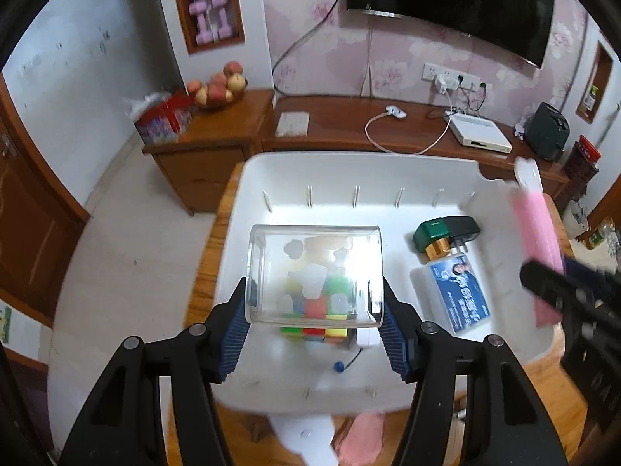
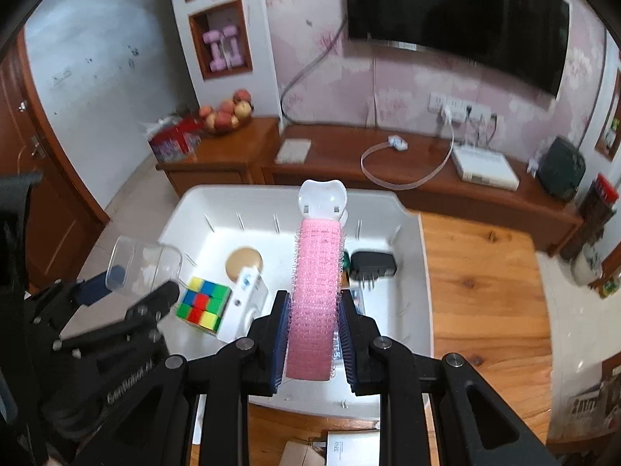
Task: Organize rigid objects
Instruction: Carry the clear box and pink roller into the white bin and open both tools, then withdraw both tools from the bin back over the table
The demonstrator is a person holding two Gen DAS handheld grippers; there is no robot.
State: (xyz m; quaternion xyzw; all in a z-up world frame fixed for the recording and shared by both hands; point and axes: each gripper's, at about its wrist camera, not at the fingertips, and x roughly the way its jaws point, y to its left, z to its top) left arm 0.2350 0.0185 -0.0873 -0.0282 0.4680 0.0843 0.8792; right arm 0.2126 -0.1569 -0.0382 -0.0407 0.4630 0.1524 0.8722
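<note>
While both loads hang over it, the white bin (image 2: 411, 272) on the wooden surface (image 2: 485, 291) fills mid-frame, already holding a Rubik's cube (image 2: 202, 303), a black plug (image 2: 372, 264) and a labelled white bottle (image 1: 458, 295). The left hand-held gripper (image 1: 314, 310) pinches a clear plastic box (image 1: 314, 272) at lower centre; the right hand-held gripper (image 2: 312, 334) is clamped on a pink hair roller clip (image 2: 316, 287). Likely risk: the smooth box slipping and landing on the cube beneath it.
</note>
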